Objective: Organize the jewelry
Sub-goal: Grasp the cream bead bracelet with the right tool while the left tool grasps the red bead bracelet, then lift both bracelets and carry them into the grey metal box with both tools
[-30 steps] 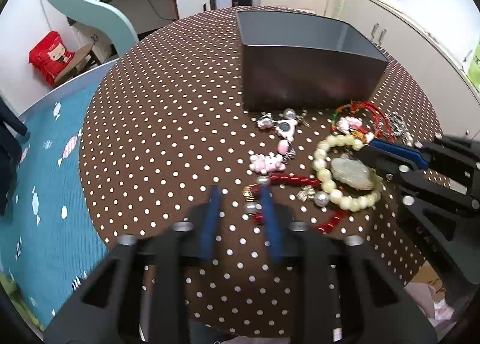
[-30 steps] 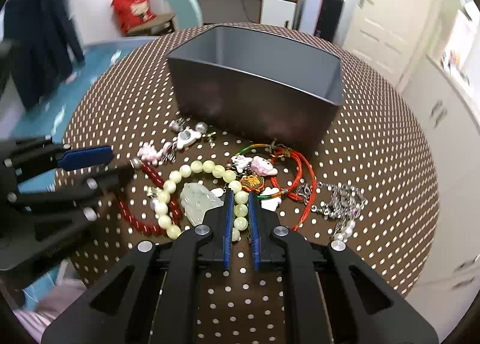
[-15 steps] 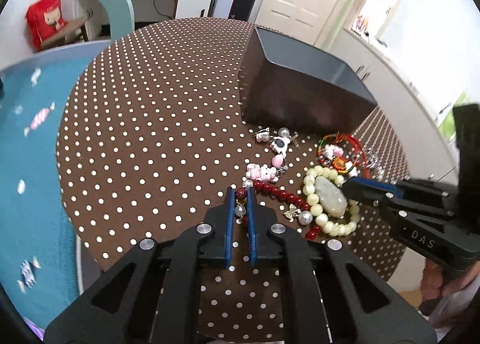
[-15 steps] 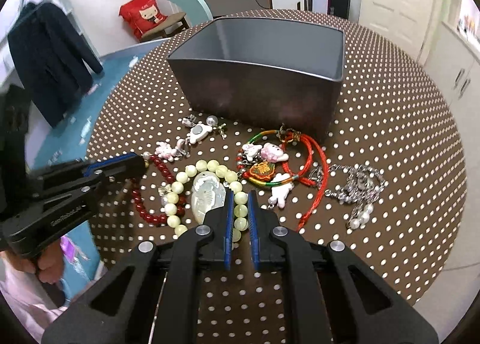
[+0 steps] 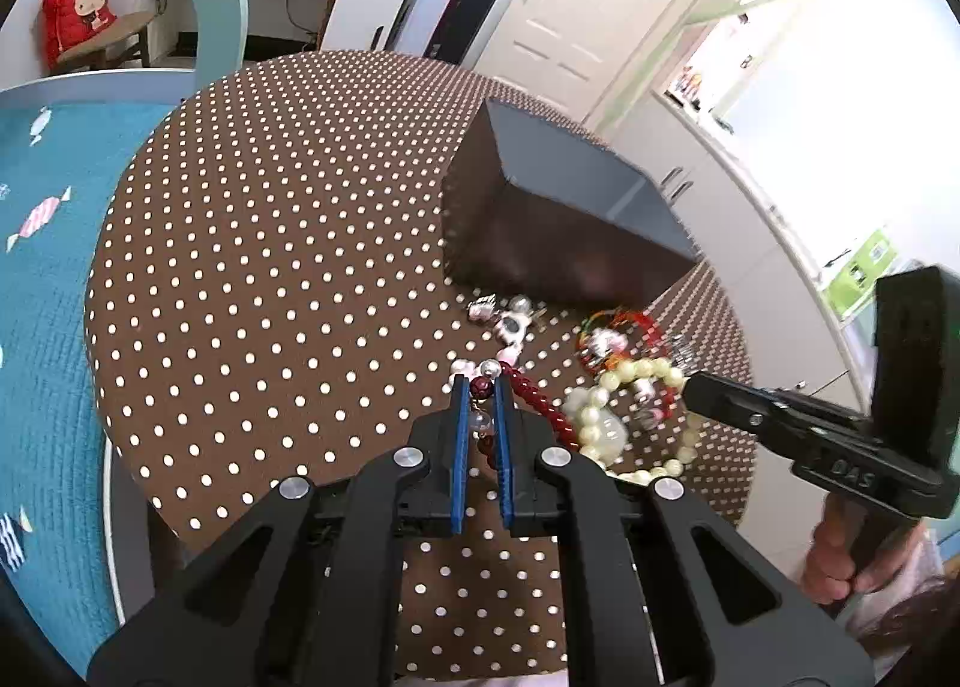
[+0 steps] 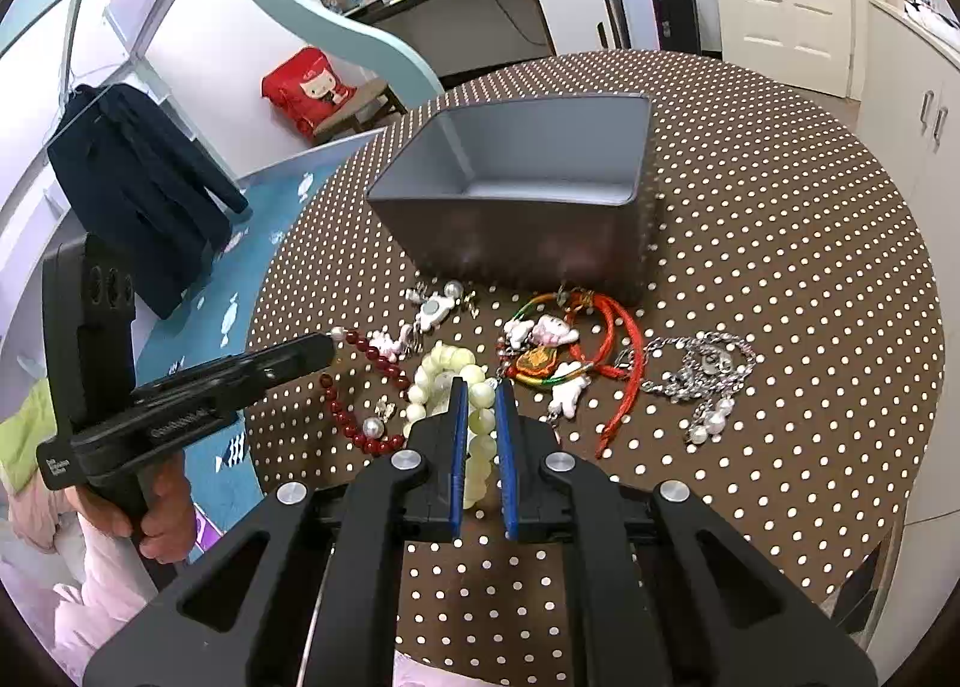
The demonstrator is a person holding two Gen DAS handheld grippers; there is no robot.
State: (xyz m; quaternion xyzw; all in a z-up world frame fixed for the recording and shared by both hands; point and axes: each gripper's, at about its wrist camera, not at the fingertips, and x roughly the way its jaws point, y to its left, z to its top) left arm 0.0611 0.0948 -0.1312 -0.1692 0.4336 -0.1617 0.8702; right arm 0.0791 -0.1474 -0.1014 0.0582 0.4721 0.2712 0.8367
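Observation:
My left gripper [image 5: 480, 387] is shut on a dark red bead bracelet [image 5: 540, 405] and holds it lifted off the polka-dot table [image 5: 270, 267]. My right gripper [image 6: 478, 393] is shut on a pale cream bead bracelet [image 6: 474, 423] with a jade pendant, also raised. Both show from the side: the left gripper [image 6: 324, 348] in the right wrist view, the right gripper [image 5: 690, 384] in the left wrist view. A grey open box [image 6: 528, 189] stands behind the jewelry. A red cord bracelet with charms [image 6: 564, 339], a silver chain [image 6: 702, 369] and small white charms [image 6: 432, 309] lie before the box.
The round table's edge lies close below both grippers. A teal patterned bed [image 5: 42, 267] is at the left of the table. White cabinets [image 6: 912, 87] stand at the right. A chair with a red bag [image 6: 306, 87] stands behind.
Both grippers have risen and pulled back with their bracelets. The left gripper closed on the red beads and lifted them; the cream bracelet has come up off the table.

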